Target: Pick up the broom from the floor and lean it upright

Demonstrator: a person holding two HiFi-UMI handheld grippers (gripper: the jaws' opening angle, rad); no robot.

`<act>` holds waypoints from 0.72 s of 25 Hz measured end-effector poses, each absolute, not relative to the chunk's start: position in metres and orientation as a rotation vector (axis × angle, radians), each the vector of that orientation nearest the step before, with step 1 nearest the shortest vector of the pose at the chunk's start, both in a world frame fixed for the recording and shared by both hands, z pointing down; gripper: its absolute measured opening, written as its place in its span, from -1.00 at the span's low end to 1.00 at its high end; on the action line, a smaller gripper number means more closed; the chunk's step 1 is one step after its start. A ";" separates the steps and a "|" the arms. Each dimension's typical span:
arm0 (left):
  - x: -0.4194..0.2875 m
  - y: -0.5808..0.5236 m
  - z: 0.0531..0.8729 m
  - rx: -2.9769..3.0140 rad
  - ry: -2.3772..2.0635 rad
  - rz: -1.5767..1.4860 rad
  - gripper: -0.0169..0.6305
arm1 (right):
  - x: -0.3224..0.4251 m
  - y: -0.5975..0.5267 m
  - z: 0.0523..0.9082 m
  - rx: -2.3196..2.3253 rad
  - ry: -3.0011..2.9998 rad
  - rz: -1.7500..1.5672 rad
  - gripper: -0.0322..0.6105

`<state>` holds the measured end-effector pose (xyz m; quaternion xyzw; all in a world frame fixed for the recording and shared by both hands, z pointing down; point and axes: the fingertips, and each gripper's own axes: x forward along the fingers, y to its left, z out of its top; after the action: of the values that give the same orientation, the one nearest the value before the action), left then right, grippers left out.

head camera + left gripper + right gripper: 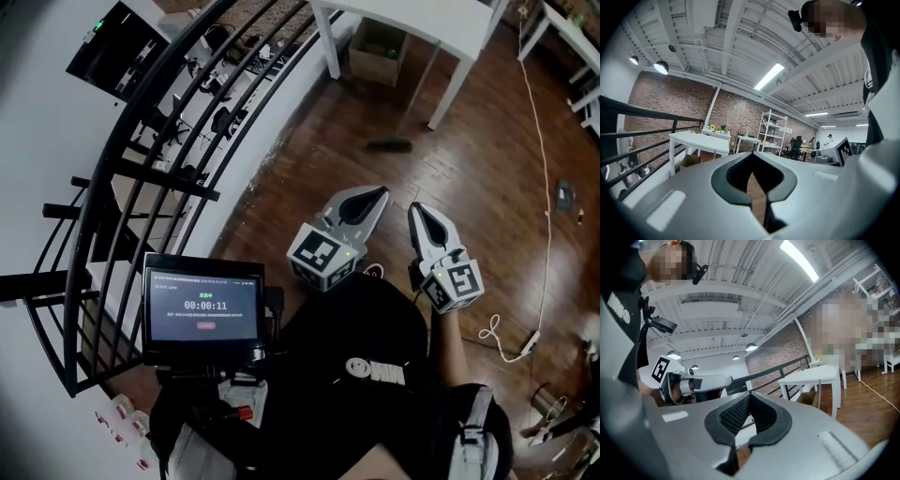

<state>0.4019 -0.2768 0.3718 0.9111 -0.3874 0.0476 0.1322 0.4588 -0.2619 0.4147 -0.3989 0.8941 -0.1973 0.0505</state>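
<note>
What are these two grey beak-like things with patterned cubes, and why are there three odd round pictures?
They are tools, not a robot: a person holds a two-jaw pincer in each hand, the left hand-held gripper and the right hand-held gripper. The cubes belong to them. One picture comes from a camera on the person's head, looking down. The other two come from cameras riding on each gripper, looking along its jaws. Both grippers are shut and hold nothing. Below lies a wooden floor with a white cable and a small dark thing too blurred to name, beside a black railing and a white table.
</note>
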 end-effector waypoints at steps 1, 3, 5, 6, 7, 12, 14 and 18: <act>0.401 -0.276 0.371 2.647 -1.126 0.141 -0.90 | 0.457 -0.260 0.414 -1.211 2.724 -0.601 -0.92; 0.393 -0.274 0.370 2.658 -1.124 0.139 -0.90 | 0.449 -0.258 0.411 -1.214 2.726 -0.590 -0.92; 0.385 -0.271 0.366 2.667 -1.119 0.120 -0.90 | 0.440 -0.256 0.405 -1.231 2.733 -0.551 -0.92; 0.383 -0.269 0.364 2.670 -1.118 0.109 -0.90 | 0.436 -0.254 0.400 -1.245 2.736 -0.529 -0.92; 0.382 -0.267 0.363 2.674 -1.116 0.102 -0.90 | 0.434 -0.252 0.396 -1.256 2.739 -0.510 -0.92; 0.398 -0.266 0.369 2.683 -1.116 0.110 -0.90 | 0.447 -0.251 0.403 -1.268 2.737 -0.506 -0.92; 0.405 -0.266 0.371 2.683 -1.110 0.118 -0.90 | 0.454 -0.253 0.406 -1.271 2.727 -0.527 -0.92; 0.415 -0.268 0.374 2.674 -1.110 0.132 -0.90 | 0.465 -0.255 0.408 -1.257 2.724 -0.555 -0.92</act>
<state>0.4149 -0.2678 0.3737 0.9158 -0.3802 0.0452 0.1215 0.4648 -0.2554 0.4084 -0.4116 0.8919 -0.1818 0.0455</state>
